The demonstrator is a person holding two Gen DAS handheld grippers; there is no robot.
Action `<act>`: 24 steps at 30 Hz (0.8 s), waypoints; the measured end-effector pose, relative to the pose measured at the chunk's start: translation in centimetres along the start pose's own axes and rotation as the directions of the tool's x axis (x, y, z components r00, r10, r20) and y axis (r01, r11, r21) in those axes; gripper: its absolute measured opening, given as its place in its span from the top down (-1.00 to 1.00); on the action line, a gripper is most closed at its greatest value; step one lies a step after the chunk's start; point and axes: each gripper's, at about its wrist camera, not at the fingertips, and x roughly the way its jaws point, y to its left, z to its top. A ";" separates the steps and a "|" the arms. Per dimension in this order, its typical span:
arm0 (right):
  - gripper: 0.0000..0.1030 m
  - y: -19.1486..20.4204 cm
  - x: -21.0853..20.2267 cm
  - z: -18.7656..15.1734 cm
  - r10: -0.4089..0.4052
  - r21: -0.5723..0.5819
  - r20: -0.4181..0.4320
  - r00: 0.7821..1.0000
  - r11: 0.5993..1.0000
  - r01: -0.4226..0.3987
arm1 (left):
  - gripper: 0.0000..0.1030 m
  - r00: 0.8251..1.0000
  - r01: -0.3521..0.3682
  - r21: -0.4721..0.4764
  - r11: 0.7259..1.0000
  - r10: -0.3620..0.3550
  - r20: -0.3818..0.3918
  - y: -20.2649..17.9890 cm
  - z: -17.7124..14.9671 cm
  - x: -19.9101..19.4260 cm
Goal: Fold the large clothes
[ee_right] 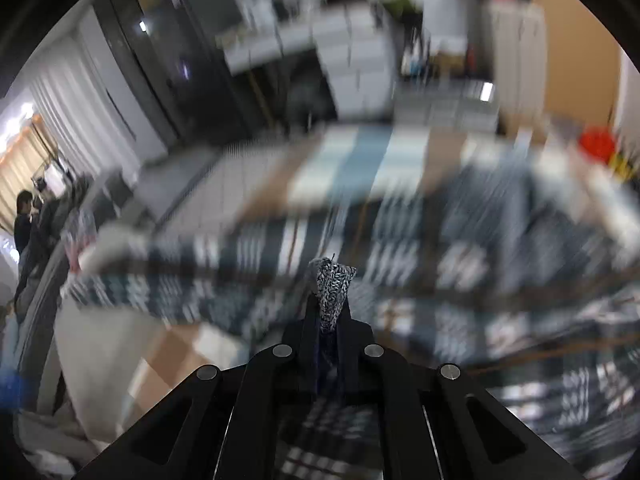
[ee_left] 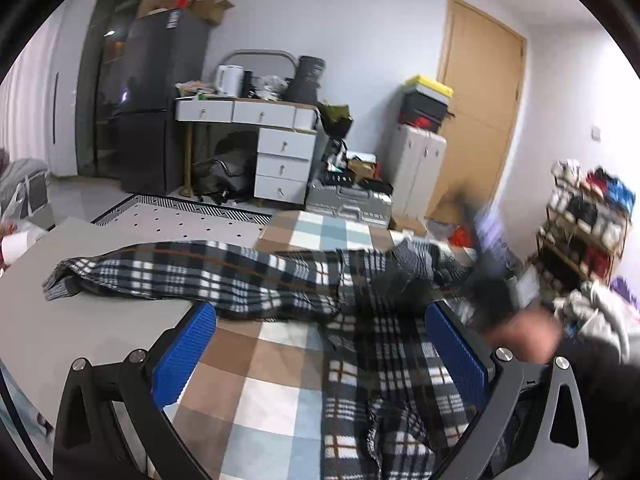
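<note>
The right gripper clamps a fold of the plaid garment. The left gripper hovers above it, jaws spread wide.

- The right wrist view is smeared almost throughout: the plaid garment and the room behind it are streaks.
- In the left wrist view the right hand-held gripper and the hand holding it are a dark, blurred mass; its fingers cannot be made out there.
- The plaid garment's near end is cut off by the bottom edge.
- Items on the shoe rack are too blurred to tell.
</note>
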 end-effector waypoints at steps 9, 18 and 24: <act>-0.80 -3.1 -2.1 -4.6 0.337 0.243 0.021 0.941 0.912 -0.332 | -0.98 1.000 0.029 -0.025 0.999 -0.029 0.010 0.6 0.0 0.6; -1.00 -5.2 -17.4 -10.0 0.396 0.226 0.300 0.867 0.854 -0.469 | -0.98 1.000 -0.030 0.007 1.000 0.030 -0.004 1.0 -0.1 1.2; -1.00 -4.4 -23.6 -15.2 0.299 0.053 0.541 0.786 0.921 -0.387 | -0.98 0.990 -0.128 -0.077 0.989 0.124 -0.062 4.6 1.2 1.2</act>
